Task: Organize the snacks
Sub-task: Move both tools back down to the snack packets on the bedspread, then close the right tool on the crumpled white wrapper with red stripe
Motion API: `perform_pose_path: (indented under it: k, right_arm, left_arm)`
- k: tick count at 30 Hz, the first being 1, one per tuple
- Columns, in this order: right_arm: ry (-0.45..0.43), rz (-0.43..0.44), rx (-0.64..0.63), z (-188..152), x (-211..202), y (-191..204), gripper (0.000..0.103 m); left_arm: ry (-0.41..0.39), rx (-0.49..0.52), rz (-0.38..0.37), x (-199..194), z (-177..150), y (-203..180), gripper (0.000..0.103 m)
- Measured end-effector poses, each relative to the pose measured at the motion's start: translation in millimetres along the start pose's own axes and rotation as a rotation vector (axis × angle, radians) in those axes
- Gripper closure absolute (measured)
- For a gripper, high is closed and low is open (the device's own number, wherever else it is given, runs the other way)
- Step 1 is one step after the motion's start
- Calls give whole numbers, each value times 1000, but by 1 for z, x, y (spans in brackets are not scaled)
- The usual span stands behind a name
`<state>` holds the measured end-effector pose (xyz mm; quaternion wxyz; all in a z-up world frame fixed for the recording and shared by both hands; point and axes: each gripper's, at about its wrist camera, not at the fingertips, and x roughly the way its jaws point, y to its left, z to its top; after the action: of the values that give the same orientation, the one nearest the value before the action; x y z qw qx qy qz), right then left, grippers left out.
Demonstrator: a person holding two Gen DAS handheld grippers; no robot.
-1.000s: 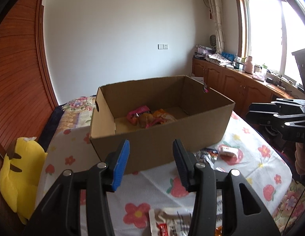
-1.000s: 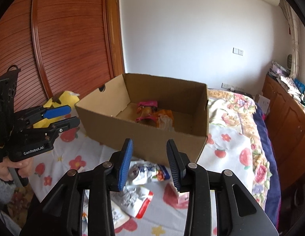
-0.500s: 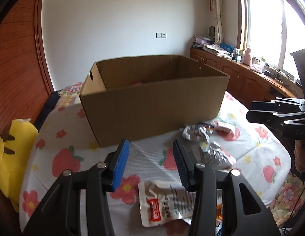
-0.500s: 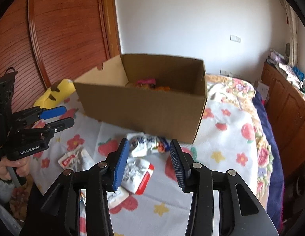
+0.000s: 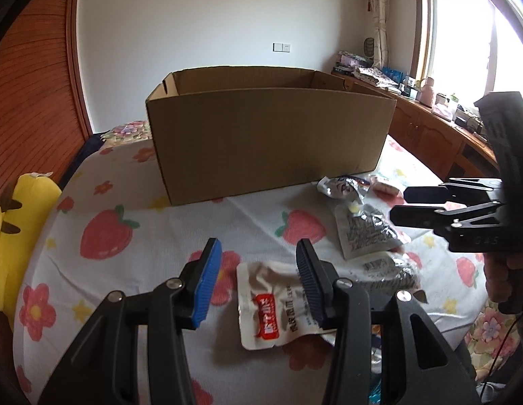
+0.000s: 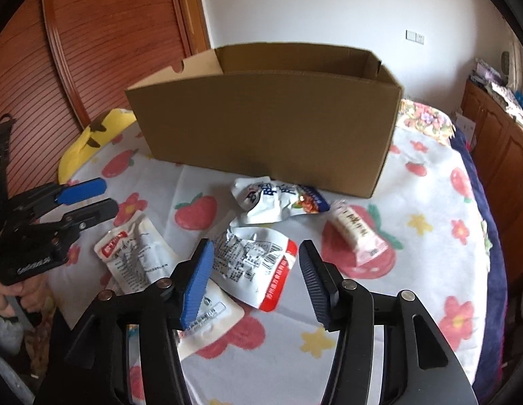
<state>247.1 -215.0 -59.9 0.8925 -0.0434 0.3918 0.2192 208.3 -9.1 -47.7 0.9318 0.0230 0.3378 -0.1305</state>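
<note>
An open cardboard box (image 5: 268, 141) stands on the strawberry-print cloth; it also shows in the right wrist view (image 6: 264, 118). Several snack packets lie in front of it. My left gripper (image 5: 258, 281) is open and empty, low over a white packet with a red label (image 5: 278, 307). My right gripper (image 6: 254, 285) is open and empty over a white and red packet (image 6: 258, 263). A crumpled white and blue packet (image 6: 278, 199) and a pink wrapped bar (image 6: 357, 233) lie near the box. The box's inside is hidden.
A yellow plush toy (image 5: 11, 233) lies at the table's left edge. Wooden cabinets (image 5: 426, 135) with clutter run along the right wall under a window. A wooden wardrobe (image 6: 102, 40) stands behind. The cloth (image 6: 430, 270) hangs over the table edges.
Both grippers have dropped lower and back from above the box to just over the packets in front of it. The box's contents are no longer visible. Both jaws stay open.
</note>
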Motion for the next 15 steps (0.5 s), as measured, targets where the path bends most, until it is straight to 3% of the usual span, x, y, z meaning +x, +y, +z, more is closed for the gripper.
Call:
perform_pose_path:
  k: [15]
  right_arm:
    - [84, -41, -49, 7, 51, 10, 34]
  left_arm:
    - [-3, -29, -8, 4, -13, 7, 57]
